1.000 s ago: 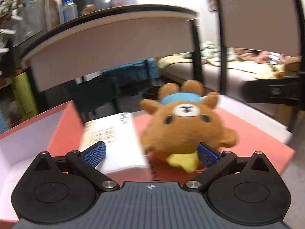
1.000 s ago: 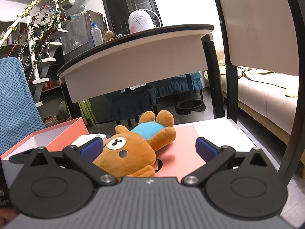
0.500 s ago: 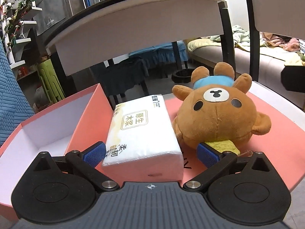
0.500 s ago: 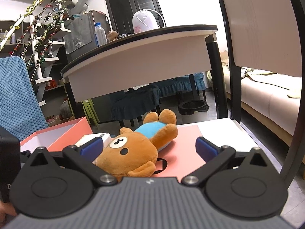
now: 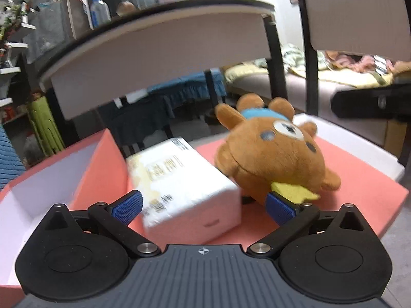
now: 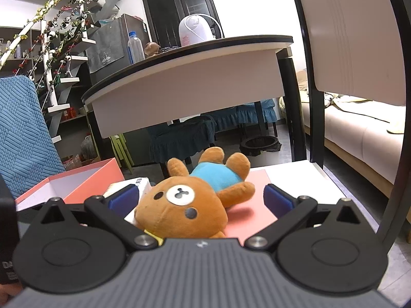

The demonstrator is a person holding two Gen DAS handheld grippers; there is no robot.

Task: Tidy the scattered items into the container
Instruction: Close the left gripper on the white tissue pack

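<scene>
A brown plush bear (image 5: 272, 154) in a blue shirt lies on a pink lid (image 5: 359, 179), next to a white tissue pack (image 5: 185, 182). An open pink box (image 5: 102, 159) with a white inside stands at the left. My left gripper (image 5: 203, 206) is open, and the near end of the tissue pack sits between its blue pads. In the right wrist view the bear (image 6: 185, 205) lies head first between the fingers of my right gripper (image 6: 200, 197), which is open. The tissue pack (image 6: 140, 183) shows behind the left finger, and the pink box (image 6: 84, 182) lies at the left.
A black-edged round table (image 6: 190, 59) with a bottle and a white appliance rises behind. A chair back (image 6: 354, 38) with black legs stands at the right, a beige sofa (image 6: 359, 133) beyond it. A blue knitted cloth (image 6: 18, 133) hangs at the left. The other gripper (image 5: 372, 102) shows at the right edge.
The left wrist view has swung and blurred; the tissue pack and bear now look tilted and a bit further right. The bear in the right wrist view has come closer between the open fingers.
</scene>
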